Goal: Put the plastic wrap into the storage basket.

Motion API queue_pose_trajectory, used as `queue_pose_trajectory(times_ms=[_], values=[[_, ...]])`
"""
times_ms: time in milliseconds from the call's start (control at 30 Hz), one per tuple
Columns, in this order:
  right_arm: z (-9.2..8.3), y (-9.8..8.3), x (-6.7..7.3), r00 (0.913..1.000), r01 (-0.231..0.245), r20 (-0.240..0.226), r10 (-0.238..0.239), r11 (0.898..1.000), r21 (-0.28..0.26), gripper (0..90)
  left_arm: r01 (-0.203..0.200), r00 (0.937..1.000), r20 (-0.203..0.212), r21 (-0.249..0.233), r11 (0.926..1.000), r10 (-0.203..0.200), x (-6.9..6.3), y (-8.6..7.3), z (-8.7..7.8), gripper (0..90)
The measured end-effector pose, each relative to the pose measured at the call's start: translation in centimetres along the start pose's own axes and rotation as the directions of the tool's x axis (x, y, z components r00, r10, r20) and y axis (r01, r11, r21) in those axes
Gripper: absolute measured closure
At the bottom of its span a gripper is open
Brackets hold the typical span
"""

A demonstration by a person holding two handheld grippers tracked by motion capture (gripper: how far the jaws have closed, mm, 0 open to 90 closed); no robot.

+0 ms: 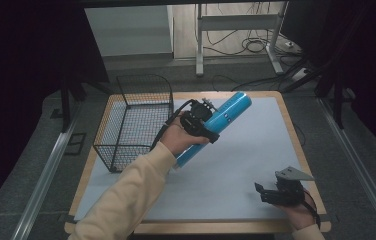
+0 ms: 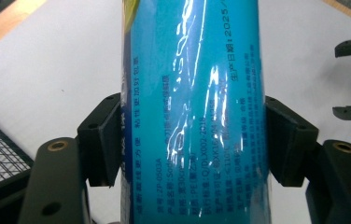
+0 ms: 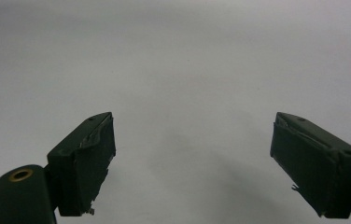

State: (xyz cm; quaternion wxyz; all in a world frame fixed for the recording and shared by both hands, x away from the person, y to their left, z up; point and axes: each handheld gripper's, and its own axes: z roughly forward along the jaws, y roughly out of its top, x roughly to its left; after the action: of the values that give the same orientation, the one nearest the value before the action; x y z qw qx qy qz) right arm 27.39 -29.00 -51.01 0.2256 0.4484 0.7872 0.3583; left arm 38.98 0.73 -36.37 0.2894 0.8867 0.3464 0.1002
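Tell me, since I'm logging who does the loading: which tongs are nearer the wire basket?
Left. The left tongs, clamped on the blue tube, hover just beside the wire basket; the right tongs sit open at the table's near right corner.

Wire basket [image 1: 135, 120] on table [image 1: 236, 200] (left), tube [image 1: 216, 127] beside it.

- Blue tube [image 2: 194, 112]: wrapped in glossy, clear plastic film; wrinkles and bright glare streaks down the centre of the left gripper view; dark print on a smooth surface.
- Left hand-held gripper [image 2: 190, 140]: matt black plastic jaws, brass-coloured inserts at the lower corners.
- Right hand-held gripper [image 3: 192, 163]: matt black jaws, pad [image 3: 96, 154] facings scuffed and rough at the edges.
- Worktop [image 1: 246, 165]: smooth, matt pale grey sheet; light wood edge along the frame borders.
- Basket [image 1: 133, 120]: dark wire mesh, metal, left of centre in the high view.
- Sleeve [image 1: 126, 200]: soft cream cloth, matt.
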Motion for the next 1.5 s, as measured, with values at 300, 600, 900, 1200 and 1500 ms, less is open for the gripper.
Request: queue_pose_trajectory(times_ms=[300,600,900,1200,1500], values=[[0.0,0.0,0.0,1.0,0.001,0.001,-0.001,1.0,0.0,14.3,-0.014,0.9994,-0.031,-0.018,0.9997,0.014,0.4,1.6,-0.8,31.7],[0.0,0.0,-0.1,1.0,0.0,0.0,0.0,1.0,0.0,14.3,-0.013,0.9974,-0.071,-0.018,0.9998,0.012,1.5,2.1,-1.2,31.7],[0.0,0.0,0.0,1.0,0.003,-0.001,-0.003,1.0,-0.003,14.3,-0.001,0.9948,-0.102,-0.013,0.9999,0.0,2.9,2.4,-1.4,31.7],[0.0,0.0,-0.1,1.0,-0.005,0.001,0.005,1.0,0.0,14.3,0.022,0.9915,-0.128,-0.03,0.9993,-0.025,5.1,2.8,-2.7,31.8],[0.1,-0.1,-0.2,1.0,-0.003,0.003,0.003,1.0,0.004,14.3,0.066,0.9819,-0.177,-0.026,0.9975,-0.069,7.4,1.5,-3.3,31.8]])
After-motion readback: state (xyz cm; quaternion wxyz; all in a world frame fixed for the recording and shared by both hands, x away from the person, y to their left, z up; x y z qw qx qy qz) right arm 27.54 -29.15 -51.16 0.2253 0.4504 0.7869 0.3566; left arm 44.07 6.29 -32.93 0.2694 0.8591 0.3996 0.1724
